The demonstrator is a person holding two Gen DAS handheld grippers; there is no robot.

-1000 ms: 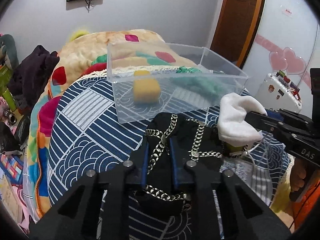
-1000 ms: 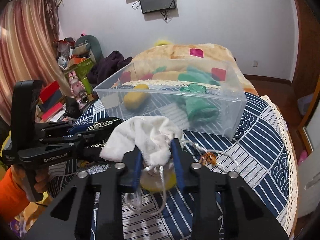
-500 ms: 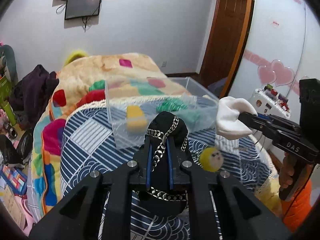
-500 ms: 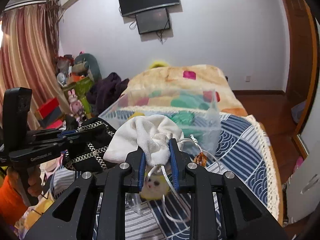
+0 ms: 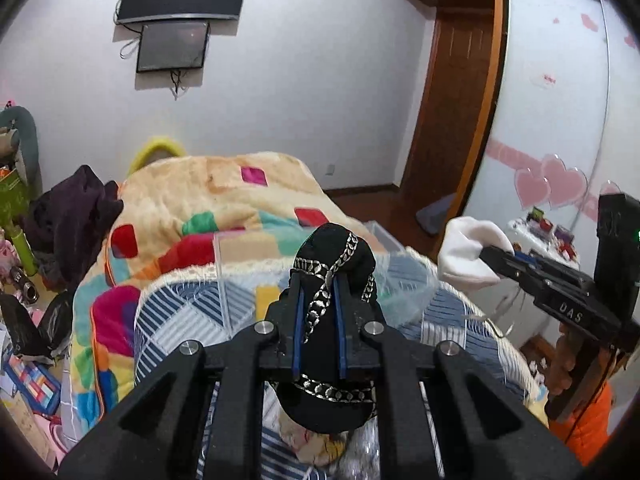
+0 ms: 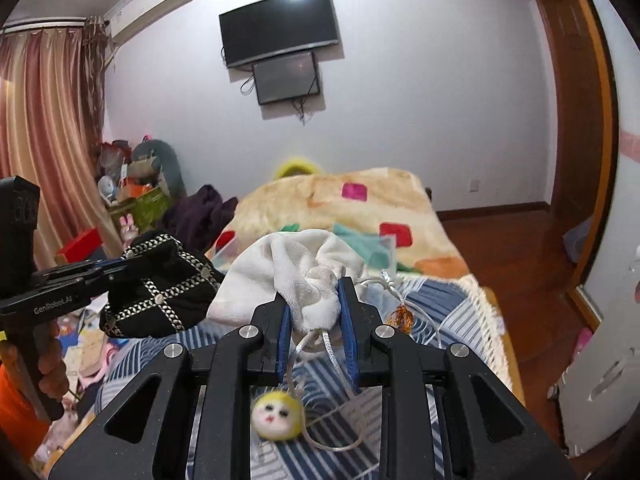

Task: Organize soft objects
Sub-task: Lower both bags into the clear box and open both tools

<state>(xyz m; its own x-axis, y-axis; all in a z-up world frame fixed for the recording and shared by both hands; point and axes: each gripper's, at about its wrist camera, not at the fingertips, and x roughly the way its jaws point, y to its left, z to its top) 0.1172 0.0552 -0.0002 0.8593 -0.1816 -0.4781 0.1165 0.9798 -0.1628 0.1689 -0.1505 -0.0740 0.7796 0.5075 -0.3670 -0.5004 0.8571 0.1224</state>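
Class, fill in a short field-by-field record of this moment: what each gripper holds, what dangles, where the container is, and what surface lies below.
Left gripper: shut on the black pouch with silver chain trim, lifted off the bed
Right gripper: shut on the white drawstring pouch, also lifted
Dangling: yellow doll-face charm on the white pouch's cord
Container: clear plastic bin on the bed, beyond both pouches
Surface: blue patterned bedspread
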